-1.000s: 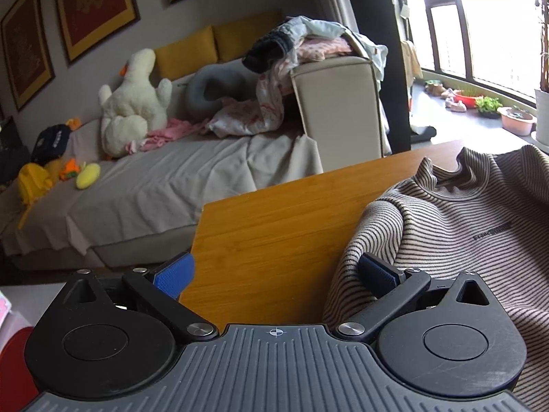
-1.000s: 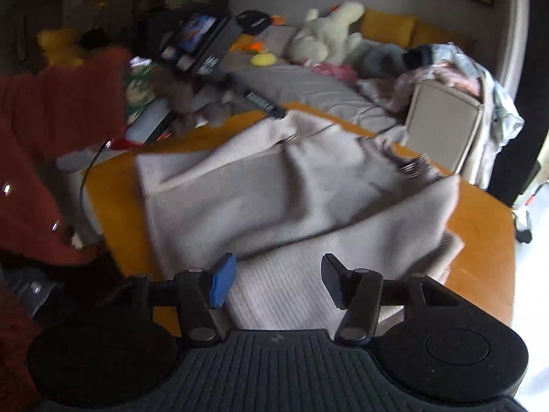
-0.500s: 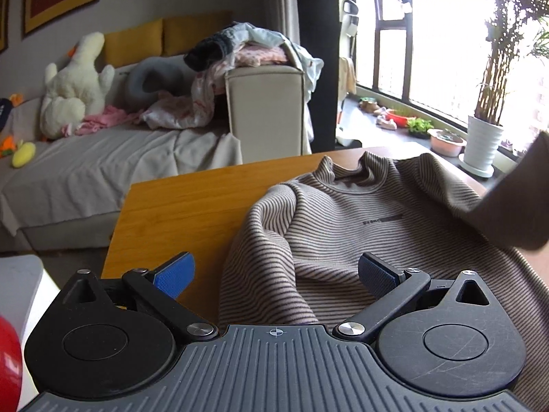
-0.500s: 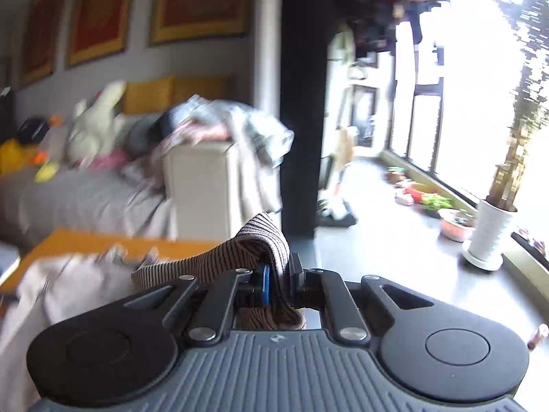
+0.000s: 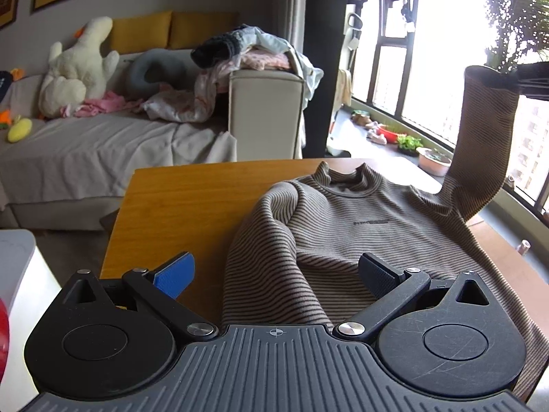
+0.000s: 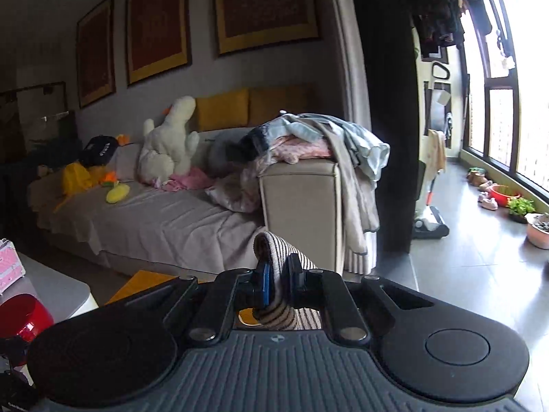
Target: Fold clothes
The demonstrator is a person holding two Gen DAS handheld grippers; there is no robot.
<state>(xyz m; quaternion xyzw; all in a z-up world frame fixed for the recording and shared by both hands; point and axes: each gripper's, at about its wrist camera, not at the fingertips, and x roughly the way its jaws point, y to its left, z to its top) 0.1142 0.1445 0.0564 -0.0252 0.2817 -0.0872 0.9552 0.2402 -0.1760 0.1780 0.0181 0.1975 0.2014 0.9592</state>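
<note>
Daylight floods in through the window (image 5: 446,79) at two o'clock, blown out to white glare, leaving the room toward nine o'clock dim, with fisheye bending at the edges.

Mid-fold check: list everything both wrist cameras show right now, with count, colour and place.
striped sweater: one, brown with dark stripes, spread on the table, one sleeve lifted
table: one, orange wood, under the sweater
sofa: one, grey cover, behind the table
cushions: two, yellow, on the sofa back
plush duck: one, white, on the sofa
clothes pile: several, pink, grey, blue, on the sofa arm
framed pictures: three, red with gold frames, on the wall
plant pots: several, by the window
left tool: one, black, open over the sweater's edge
right tool: one, black, shut on the sleeve
</note>
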